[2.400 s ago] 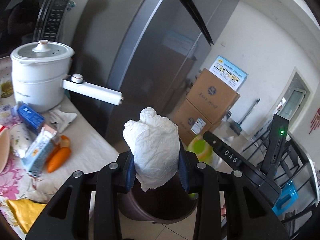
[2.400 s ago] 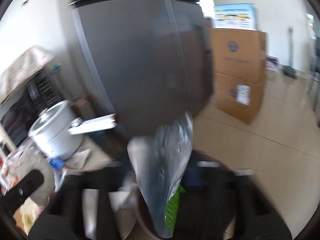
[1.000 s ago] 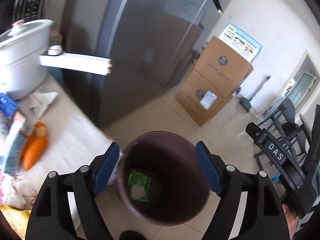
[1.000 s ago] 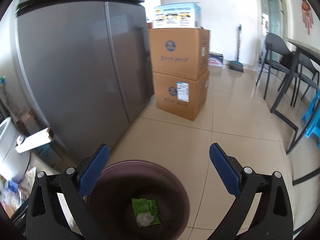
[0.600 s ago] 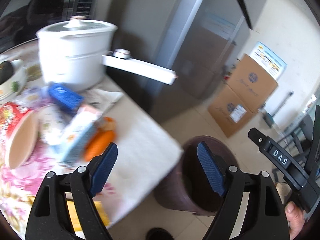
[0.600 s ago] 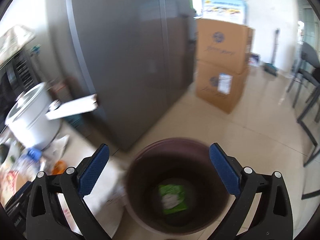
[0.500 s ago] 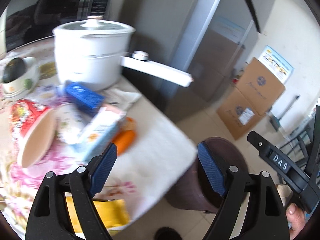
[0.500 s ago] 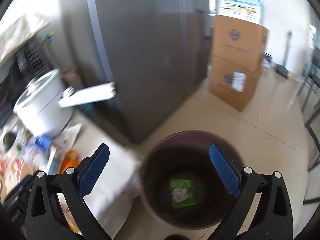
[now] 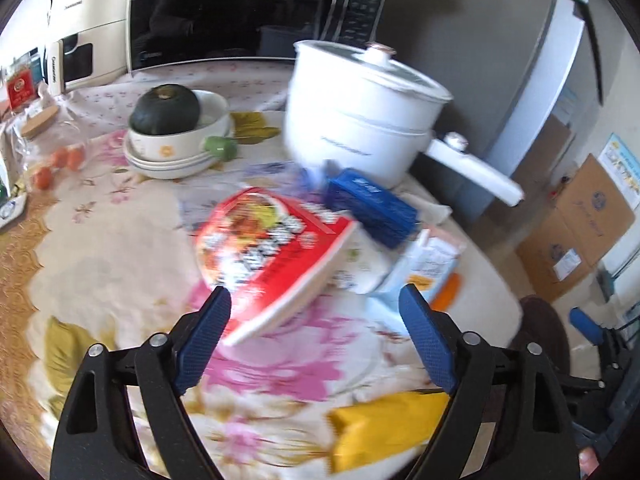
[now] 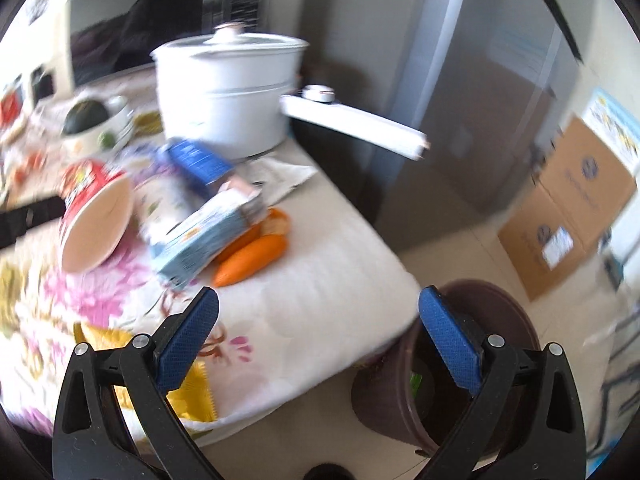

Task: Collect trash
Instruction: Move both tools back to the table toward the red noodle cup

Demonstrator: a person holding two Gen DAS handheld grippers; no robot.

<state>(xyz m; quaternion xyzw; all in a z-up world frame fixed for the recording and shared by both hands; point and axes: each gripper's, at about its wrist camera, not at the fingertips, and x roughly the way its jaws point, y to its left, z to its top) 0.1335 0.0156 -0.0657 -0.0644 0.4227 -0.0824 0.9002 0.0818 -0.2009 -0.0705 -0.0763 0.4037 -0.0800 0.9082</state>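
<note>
Left tool [image 9: 314,338] was seen with its blue pads spread wide apart, nothing held, above the near part of the surface [image 9: 120,240]. A red instant-noodle cup [image 9: 268,256] lay tipped on its side just beyond the pads, blurred. A blue box [image 9: 370,206] was lying behind it, against the base of a white electric pot [image 9: 360,120]. A light-blue carton [image 9: 424,268] was found right of the cup, with an orange carrot [image 9: 446,292] beside it. A yellow wrapper [image 9: 384,428] lay at the near edge of the surface, between the tool's arms. A dark green squash [image 9: 164,110] sat in a white bowl [image 9: 176,144] at far left.

Right tool [image 10: 318,338] was likewise spread wide and empty, held over the surface's near right corner. The brown trash bin [image 10: 476,364] stood on the floor just right of the surface, partly behind the right pad; something green showed inside it, too hidden to identify. Cup, carton and carrot were seen grouped at left in this view, well apart from the bin. Cardboard boxes [image 10: 568,208] were stacked at far right beside the grey fridge [image 10: 460,100].
</note>
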